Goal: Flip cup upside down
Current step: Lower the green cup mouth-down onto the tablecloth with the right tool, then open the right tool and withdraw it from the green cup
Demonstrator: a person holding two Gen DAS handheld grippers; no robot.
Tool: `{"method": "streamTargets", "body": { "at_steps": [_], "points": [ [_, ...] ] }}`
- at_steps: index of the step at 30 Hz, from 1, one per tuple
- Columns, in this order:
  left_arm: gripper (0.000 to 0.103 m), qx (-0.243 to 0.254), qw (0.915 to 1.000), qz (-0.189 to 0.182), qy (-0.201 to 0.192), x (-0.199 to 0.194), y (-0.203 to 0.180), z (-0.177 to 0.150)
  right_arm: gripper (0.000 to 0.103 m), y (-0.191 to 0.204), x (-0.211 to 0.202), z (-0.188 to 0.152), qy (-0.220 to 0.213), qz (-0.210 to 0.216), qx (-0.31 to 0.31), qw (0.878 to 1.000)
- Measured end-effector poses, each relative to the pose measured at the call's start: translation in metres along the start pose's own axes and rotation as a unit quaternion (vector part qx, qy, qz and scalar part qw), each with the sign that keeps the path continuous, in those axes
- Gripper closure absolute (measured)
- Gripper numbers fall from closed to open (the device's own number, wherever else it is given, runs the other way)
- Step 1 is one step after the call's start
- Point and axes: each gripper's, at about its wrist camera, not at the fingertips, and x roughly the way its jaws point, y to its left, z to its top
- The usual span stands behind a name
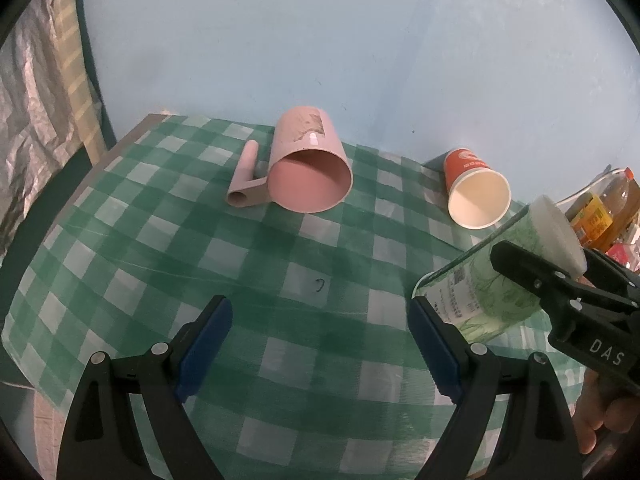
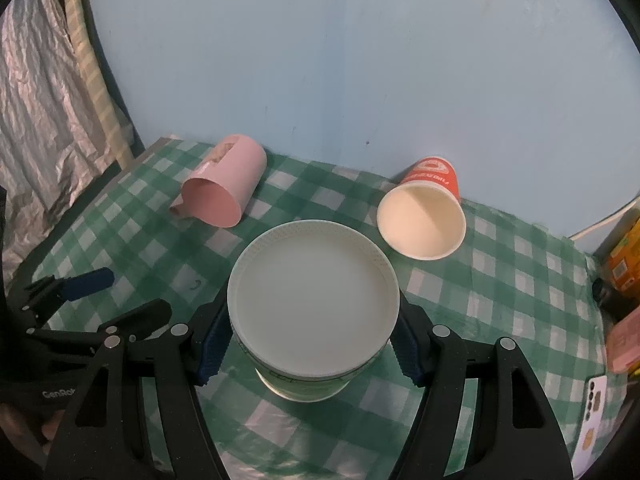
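My right gripper (image 2: 314,336) is shut on a green-patterned paper cup (image 2: 314,300); its white base faces the camera. In the left wrist view the same cup (image 1: 492,280) is tilted, mouth down toward the cloth, held by the right gripper (image 1: 536,264). My left gripper (image 1: 320,340) is open and empty over the checked cloth. A pink mug (image 1: 308,168) with a handle lies on its side at the back, mouth toward me. An orange paper cup (image 1: 476,188) lies on its side at the back right.
The green-and-white checked tablecloth (image 1: 240,264) covers a small table against a blue wall. Bottles and packets (image 1: 600,216) crowd the right edge. A phone (image 2: 592,428) lies at the near right. Silver curtain (image 1: 28,80) hangs at the left.
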Motion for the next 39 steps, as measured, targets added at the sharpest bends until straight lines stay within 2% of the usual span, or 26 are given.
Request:
{"method": "streamTargets", "body": {
  "at_steps": [2,4,6,8,10,17,22,26,39],
  "points": [
    [0.013,0.0,1.0,0.0,-0.003,-0.002,0.0,0.0,0.033,0.001,-0.002,0.0,-0.006,0.002,-0.001,1.0],
    [0.013,0.001,1.0,0.001,-0.008,-0.006,-0.001,0.0,0.027,0.002,-0.005,0.0,-0.013,0.0,-0.002,1.0],
    [0.013,0.004,0.9999,0.001,-0.016,-0.011,-0.002,0.0,0.016,0.004,-0.012,0.0,-0.032,-0.002,-0.005,0.999],
    [0.013,0.006,0.9996,0.002,-0.026,-0.016,-0.004,-0.001,0.014,0.006,-0.019,0.0,-0.05,-0.007,-0.008,0.999],
    [0.012,0.011,0.9991,0.005,-0.04,-0.023,-0.005,-0.001,0.014,0.006,-0.028,0.0,-0.069,-0.012,-0.008,0.998],
    [0.002,0.027,0.9944,0.009,-0.102,-0.052,-0.013,-0.008,0.013,0.003,-0.056,-0.01,-0.118,-0.045,0.016,0.992],
    [0.001,0.051,0.9883,0.015,-0.143,-0.073,-0.021,-0.017,0.013,0.001,-0.077,-0.023,-0.155,-0.05,0.034,0.986],
    [0.001,0.069,0.9826,0.016,-0.172,-0.089,-0.026,-0.026,0.013,-0.003,-0.086,-0.033,-0.166,-0.059,0.05,0.983],
    [0.001,0.095,0.9739,0.002,-0.206,-0.103,-0.04,-0.039,0.013,-0.012,-0.103,-0.07,-0.182,-0.096,0.081,0.975]
  ]
}}
